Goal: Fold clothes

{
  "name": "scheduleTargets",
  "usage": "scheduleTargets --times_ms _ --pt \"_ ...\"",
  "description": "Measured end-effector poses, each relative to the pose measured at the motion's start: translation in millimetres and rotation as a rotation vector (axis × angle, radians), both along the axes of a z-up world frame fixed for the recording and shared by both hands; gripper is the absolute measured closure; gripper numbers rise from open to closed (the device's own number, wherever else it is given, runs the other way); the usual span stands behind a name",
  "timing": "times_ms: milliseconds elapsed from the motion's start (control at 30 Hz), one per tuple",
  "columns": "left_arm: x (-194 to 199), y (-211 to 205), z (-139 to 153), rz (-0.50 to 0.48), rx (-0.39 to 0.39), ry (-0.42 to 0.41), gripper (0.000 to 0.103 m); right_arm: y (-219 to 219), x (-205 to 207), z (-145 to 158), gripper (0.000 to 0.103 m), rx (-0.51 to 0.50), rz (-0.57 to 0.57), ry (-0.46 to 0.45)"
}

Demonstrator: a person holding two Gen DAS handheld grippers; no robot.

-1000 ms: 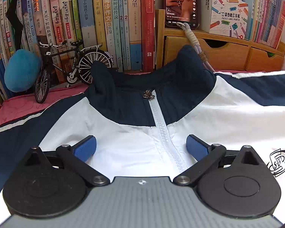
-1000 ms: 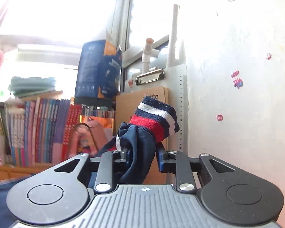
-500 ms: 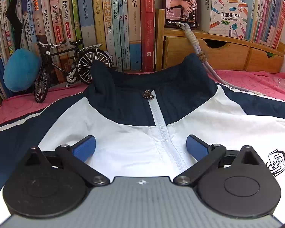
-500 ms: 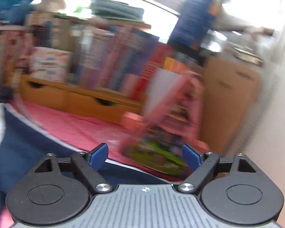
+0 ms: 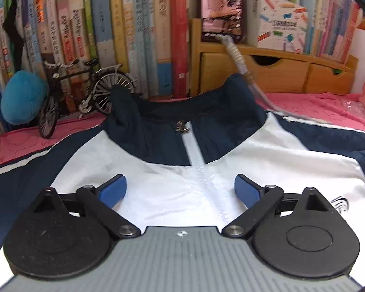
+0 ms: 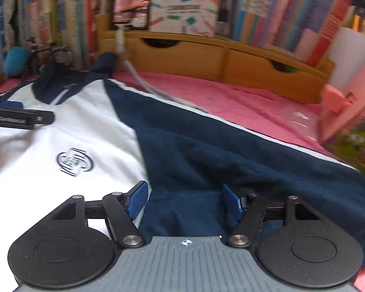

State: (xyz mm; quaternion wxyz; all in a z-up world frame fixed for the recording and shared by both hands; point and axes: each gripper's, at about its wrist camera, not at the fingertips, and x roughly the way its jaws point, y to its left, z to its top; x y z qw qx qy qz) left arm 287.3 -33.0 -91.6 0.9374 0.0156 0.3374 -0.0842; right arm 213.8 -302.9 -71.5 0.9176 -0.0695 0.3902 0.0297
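A navy and white jacket point(image 5: 158, 175) lies front-up and zipped on a pink mat point(image 6: 231, 97), collar toward the far row of books point(image 5: 109, 24). The left gripper point(image 5: 180, 189) stands over the white chest with its jaws wide, just narrowed a little, nothing between them; the zip point(image 5: 194, 160) runs up between the pads. The right gripper point(image 6: 185, 200) hangs low over the navy sleeve point(image 6: 231, 150) near the seam with the white panel, its jaws about half apart and just closing, with loose cloth lying between the pads but not yet pinched. The step in hand looks like taking the right sleeve to fold it across the chest. To do it well, pinch a full fold of sleeve cloth near the shoulder seam, and let the left gripper steady the chest so the body does not slide. Only the right view shows the sleeve, the whole chest badge point(image 6: 75, 161) and a finger of the left gripper; only the left view shows the zip pull point(image 5: 181, 127) and a toy bicycle point(image 5: 85, 90) at far left.
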Motion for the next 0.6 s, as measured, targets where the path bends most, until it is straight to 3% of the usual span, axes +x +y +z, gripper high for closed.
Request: scheduleTargets --times_ms 67,133,300,433,467,600 --pt "-1.6 -16.9 7.8 -0.110 -0.054 -0.017 0.009 -12.0 -19.3 2.4 0.036 0.013 -0.026 -0.025" --pt "4.0 -48.8 9.0 -0.228 -0.051 0.006 0.009 -13.1 -43.0 5.8 0.036 0.062 0.016 -0.044" --pt "25.7 -130.9 -3.7 -0.405 0.022 0.069 0.031 10.8 -90.7 23.6 0.036 0.068 0.172 -0.096" --pt "50.2 -162.5 -11.1 -0.389 0.042 0.038 0.030 21.1 -99.8 14.2 0.036 0.123 0.238 -0.044" --pt "58.1 -167.5 -13.3 -0.376 0.050 0.027 0.028 23.6 -100.8 8.7 0.030 0.126 0.243 -0.040" --pt "89.2 -181.9 -19.3 -0.299 0.035 0.015 0.019 24.8 -104.5 2.7 0.026 0.129 0.225 -0.091"
